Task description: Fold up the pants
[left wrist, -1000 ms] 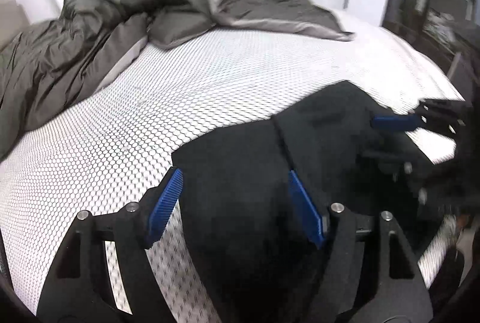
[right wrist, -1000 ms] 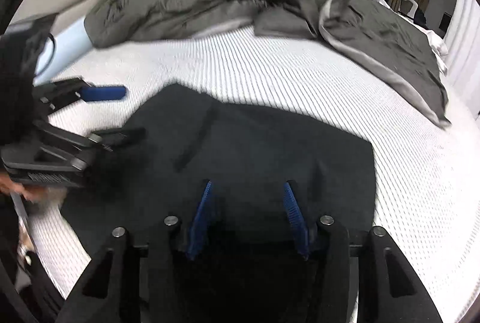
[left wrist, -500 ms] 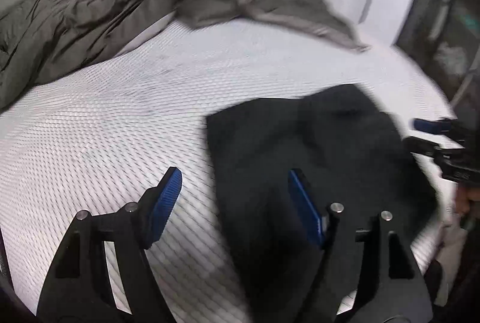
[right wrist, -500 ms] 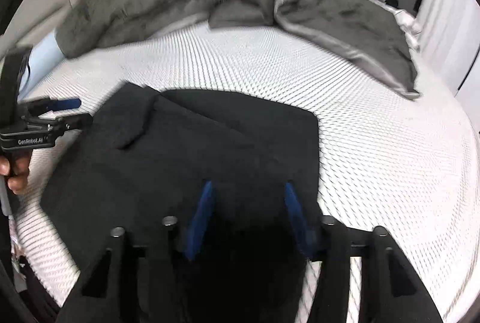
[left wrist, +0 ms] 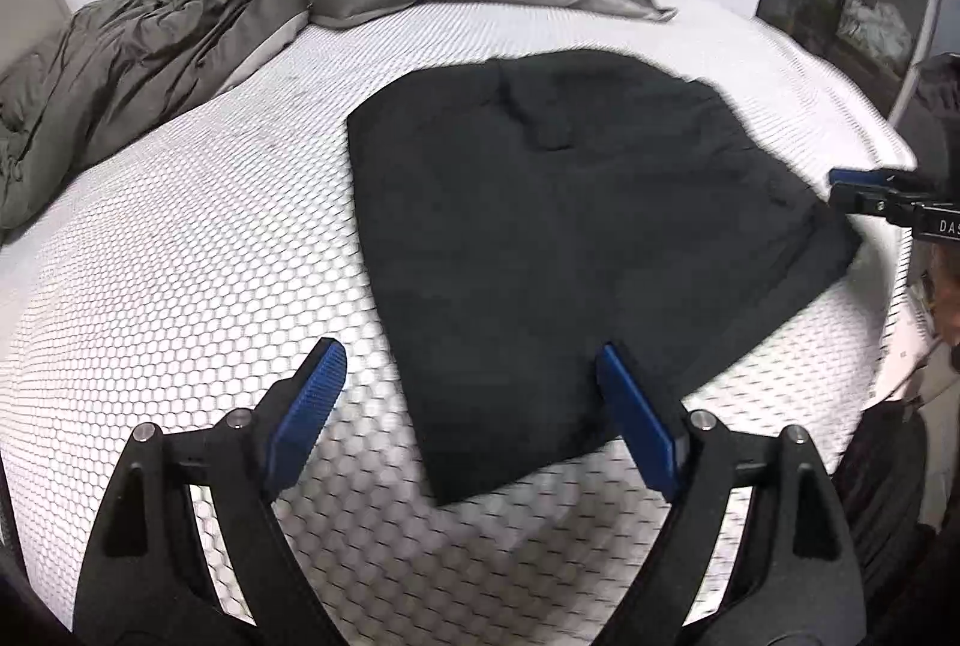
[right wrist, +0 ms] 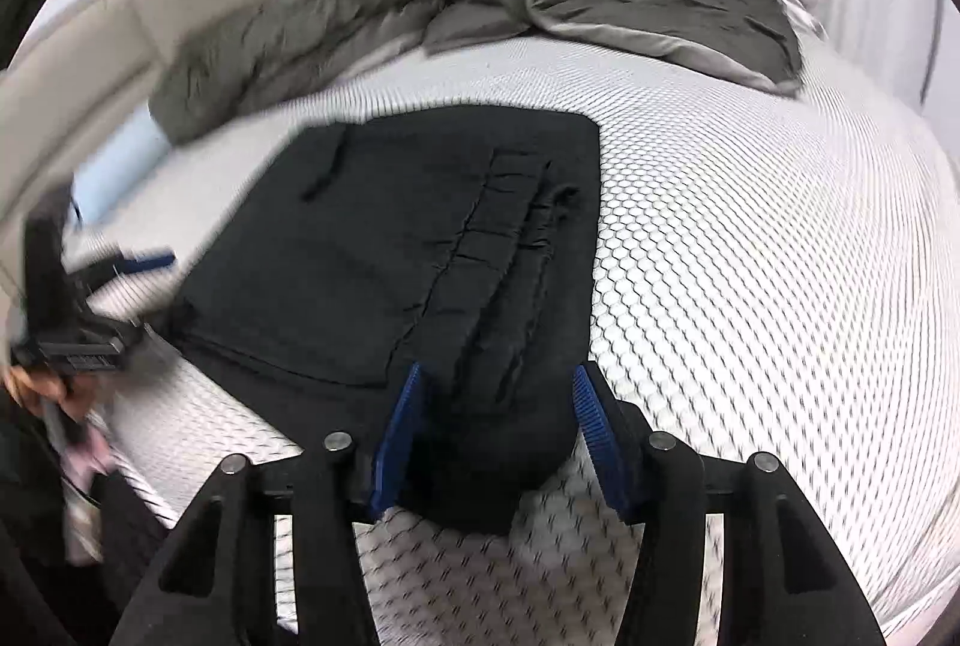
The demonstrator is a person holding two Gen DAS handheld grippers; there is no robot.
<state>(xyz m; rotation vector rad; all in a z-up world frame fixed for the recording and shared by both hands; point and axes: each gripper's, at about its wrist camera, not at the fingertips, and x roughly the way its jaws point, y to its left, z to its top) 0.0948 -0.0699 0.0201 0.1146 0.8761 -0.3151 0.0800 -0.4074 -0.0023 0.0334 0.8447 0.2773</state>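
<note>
Both tongs back off from the pants (left wrist: 558, 238), and the fold looks laid.

Compared with a second ago, I see the pants flat on the bed (left wrist: 180, 256) as a compact folded stack, so the task seems near done. Left tongs (left wrist: 474, 406) have just been opening, wide and released, the near corner between them untouched. Right tongs (right wrist: 495, 430) have just been closing, half spread around the rumpled near edge; whether they pinch it I cannot tell.
</note>
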